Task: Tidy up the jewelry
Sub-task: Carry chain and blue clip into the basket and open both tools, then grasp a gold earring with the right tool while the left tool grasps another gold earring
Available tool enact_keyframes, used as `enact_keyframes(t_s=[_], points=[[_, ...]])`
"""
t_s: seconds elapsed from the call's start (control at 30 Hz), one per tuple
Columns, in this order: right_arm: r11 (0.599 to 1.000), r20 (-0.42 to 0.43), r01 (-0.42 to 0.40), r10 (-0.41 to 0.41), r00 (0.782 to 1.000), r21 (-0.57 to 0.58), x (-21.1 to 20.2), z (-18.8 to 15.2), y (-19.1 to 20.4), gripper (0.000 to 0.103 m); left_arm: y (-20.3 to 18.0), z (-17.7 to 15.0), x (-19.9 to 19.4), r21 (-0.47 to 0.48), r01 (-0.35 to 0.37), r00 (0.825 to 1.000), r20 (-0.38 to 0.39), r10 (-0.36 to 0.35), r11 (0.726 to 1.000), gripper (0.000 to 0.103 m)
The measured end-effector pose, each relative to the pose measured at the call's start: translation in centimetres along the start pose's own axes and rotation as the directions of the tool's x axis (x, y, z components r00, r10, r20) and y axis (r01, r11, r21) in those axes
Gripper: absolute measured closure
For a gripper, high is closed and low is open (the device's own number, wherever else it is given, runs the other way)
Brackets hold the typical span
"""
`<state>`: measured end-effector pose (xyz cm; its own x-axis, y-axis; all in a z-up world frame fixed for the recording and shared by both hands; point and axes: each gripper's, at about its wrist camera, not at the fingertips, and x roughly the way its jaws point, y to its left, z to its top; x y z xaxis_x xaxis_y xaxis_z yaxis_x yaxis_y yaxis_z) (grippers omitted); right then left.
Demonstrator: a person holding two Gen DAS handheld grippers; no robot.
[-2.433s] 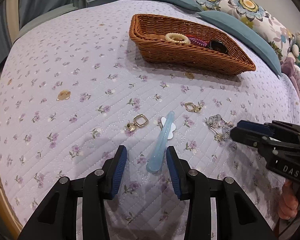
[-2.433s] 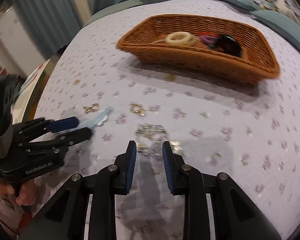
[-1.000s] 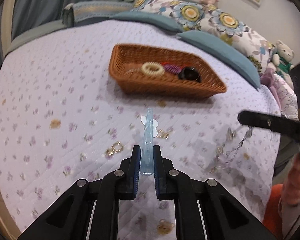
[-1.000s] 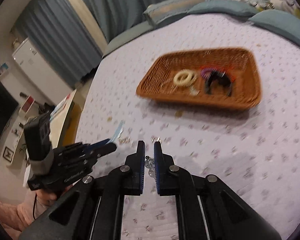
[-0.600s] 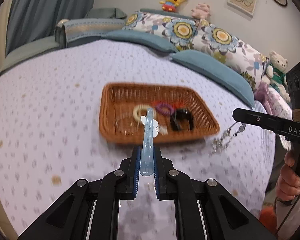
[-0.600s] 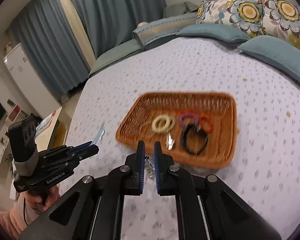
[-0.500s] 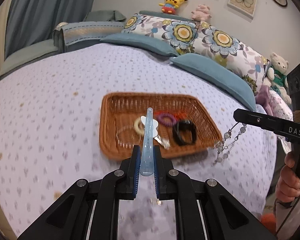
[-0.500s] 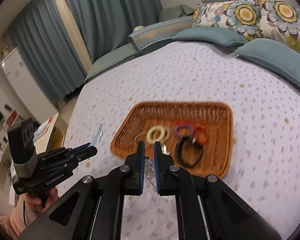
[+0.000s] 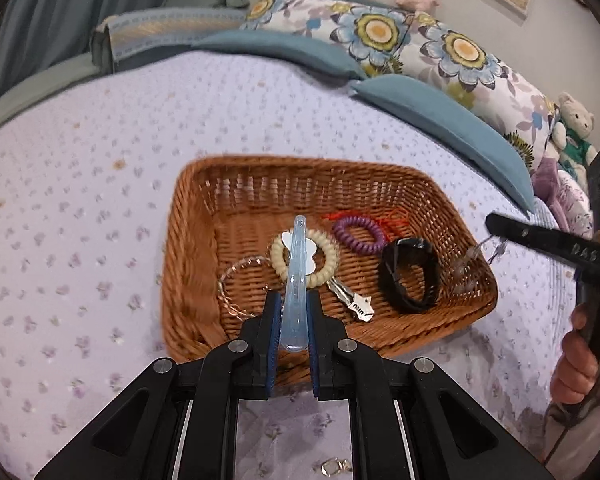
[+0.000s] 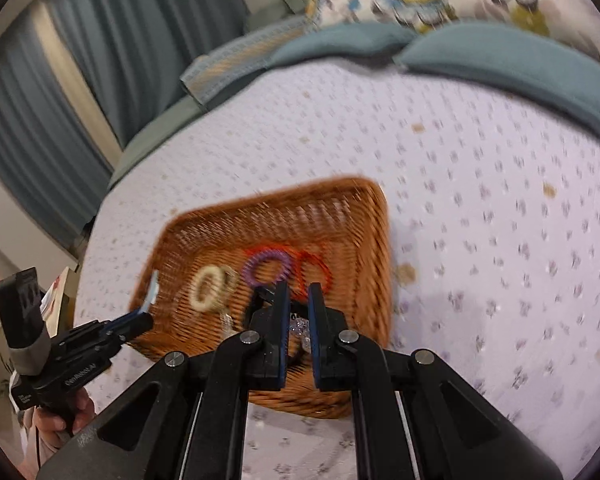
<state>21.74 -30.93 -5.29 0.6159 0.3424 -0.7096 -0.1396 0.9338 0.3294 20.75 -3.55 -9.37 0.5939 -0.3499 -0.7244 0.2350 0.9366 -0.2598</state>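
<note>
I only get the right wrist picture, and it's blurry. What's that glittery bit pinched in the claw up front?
Observer: The left wrist view shows the right claw pinching a clear beaded chain that hangs over one end of the basket.
Operator: And the dark shape behind it?
Observer: A black band, lying in the basket beside a purple coil tie.
Operator: Anything else I'm missing?
Observer: A thin chain bracelet beside the cream coil tie.
</note>
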Motion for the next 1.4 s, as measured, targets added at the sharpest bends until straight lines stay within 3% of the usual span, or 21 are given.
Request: enact_keyframes(t_s=[0.3, 0.43, 0.47, 0.53, 0.6, 0.87, 0.97, 1.07, 1.27, 1.4], points=[[0.998, -0.032, 0.064, -0.065, 0.997, -0.028, 1.4, -1.2, 0.4, 0.092, 0.3, 0.0, 0.7, -0.009, 0.016, 1.0, 0.0, -0.016, 1.0, 0.091], [0.999, -0.019, 0.049, -0.049, 0.999, -0.004, 0.9, -0.9, 0.2, 0.088, 0.5, 0.2, 0.1, -0.004, 0.029, 0.999, 0.022, -0.029, 1.0, 0.089], [0.999, -0.014, 0.04, -0.04, 0.999, 0.002, 0.7, -0.8, 0.2, 0.086, 0.5, 0.3, -0.2, -0.006, 0.036, 0.999, 0.024, -0.035, 0.999, 0.087], [1.0, 0.011, 0.03, -0.03, 0.999, -0.004, -0.1, -0.6, 0.4, 0.078, 0.7, 0.6, -0.8, -0.009, 0.044, 0.998, 0.035, -0.043, 0.999, 0.071], [1.0, 0.029, 0.016, -0.016, 0.999, -0.015, -0.8, -0.5, 0.9, 0.073, 0.8, 0.8, -2.1, -0.006, 0.029, 0.997, 0.071, -0.028, 1.0, 0.069], [0.98, 0.056, -0.08, 0.092, 0.994, -0.184, -3.9, -2.7, 8.0, 0.071, 3.3, 0.0, -9.9, -0.095, 0.061, 0.986, 0.162, -0.045, 0.994, 0.067], [0.963, 0.019, -0.144, 0.152, 0.988, -0.226, -4.3, -5.6, 11.0, 0.07, 4.0, -1.3, -12.6, -0.124, 0.044, 0.981, 0.194, -0.019, 0.991, 0.067], [0.949, -0.036, -0.153, 0.149, 0.988, -0.276, -3.6, -8.4, 13.4, 0.07, 4.5, -3.1, -14.7, -0.155, 0.046, 0.978, 0.207, -0.013, 0.987, 0.067], [0.937, -0.129, -0.166, 0.132, 0.983, -0.309, -1.2, -12.6, 15.9, 0.069, 4.4, -7.0, -16.2, -0.154, 0.029, 0.987, 0.159, -0.004, 0.988, 0.067], [0.937, -0.163, -0.145, 0.097, 0.982, -0.319, 0.6, -13.6, 15.7, 0.068, 4.2, -9.7, -14.3, -0.1, 0.05, 0.998, 0.03, -0.047, 0.994, 0.055]])
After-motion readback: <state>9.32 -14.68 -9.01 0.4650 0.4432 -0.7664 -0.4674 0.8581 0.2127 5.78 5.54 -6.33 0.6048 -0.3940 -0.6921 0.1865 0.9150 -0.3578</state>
